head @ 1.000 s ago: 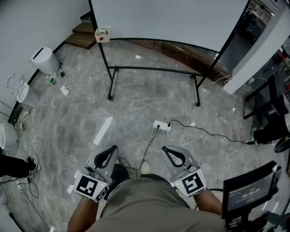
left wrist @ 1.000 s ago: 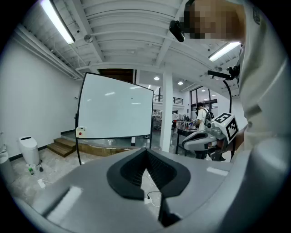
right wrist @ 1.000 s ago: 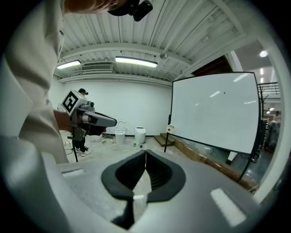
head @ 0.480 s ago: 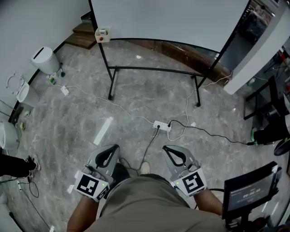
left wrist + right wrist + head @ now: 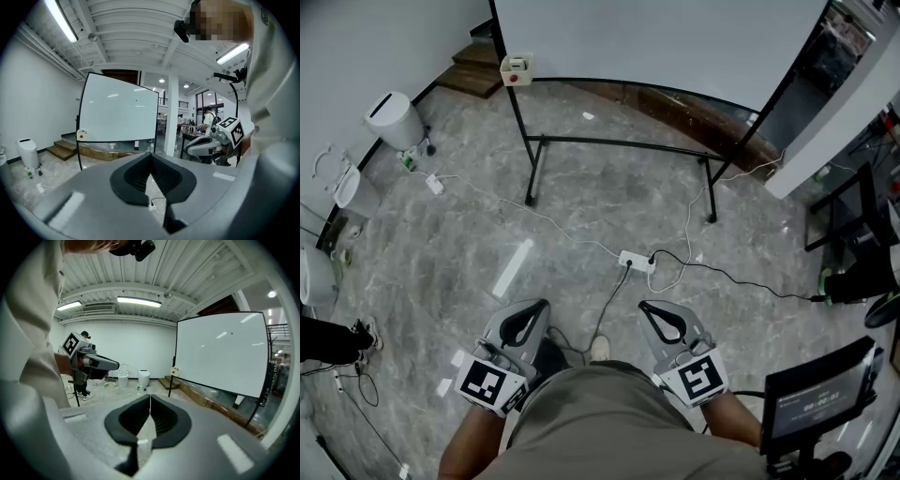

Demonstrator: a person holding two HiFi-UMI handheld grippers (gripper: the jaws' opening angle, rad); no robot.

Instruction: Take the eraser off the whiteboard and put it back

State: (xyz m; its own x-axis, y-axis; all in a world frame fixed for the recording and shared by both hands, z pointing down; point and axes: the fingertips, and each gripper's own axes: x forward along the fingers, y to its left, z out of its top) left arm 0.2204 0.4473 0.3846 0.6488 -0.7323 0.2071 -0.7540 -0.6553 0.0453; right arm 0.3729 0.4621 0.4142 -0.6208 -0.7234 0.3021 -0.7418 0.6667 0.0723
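The whiteboard (image 5: 656,42) stands on a black frame at the far side of the floor. The small white eraser (image 5: 515,69) with a red spot sits at its lower left corner, also seen as eraser (image 5: 81,135) and eraser (image 5: 174,371). My left gripper (image 5: 528,319) and right gripper (image 5: 661,321) are held low by the person's waist, far from the board. Both point toward it with jaw tips meeting and nothing between them. In the gripper views the tips of the left gripper (image 5: 151,154) and right gripper (image 5: 150,397) touch.
A power strip (image 5: 636,260) with trailing cables lies on the marble floor between me and the board's stand (image 5: 530,173). A white bin (image 5: 394,122) and wooden steps (image 5: 478,70) are at the left, a black screen (image 5: 820,398) at the lower right.
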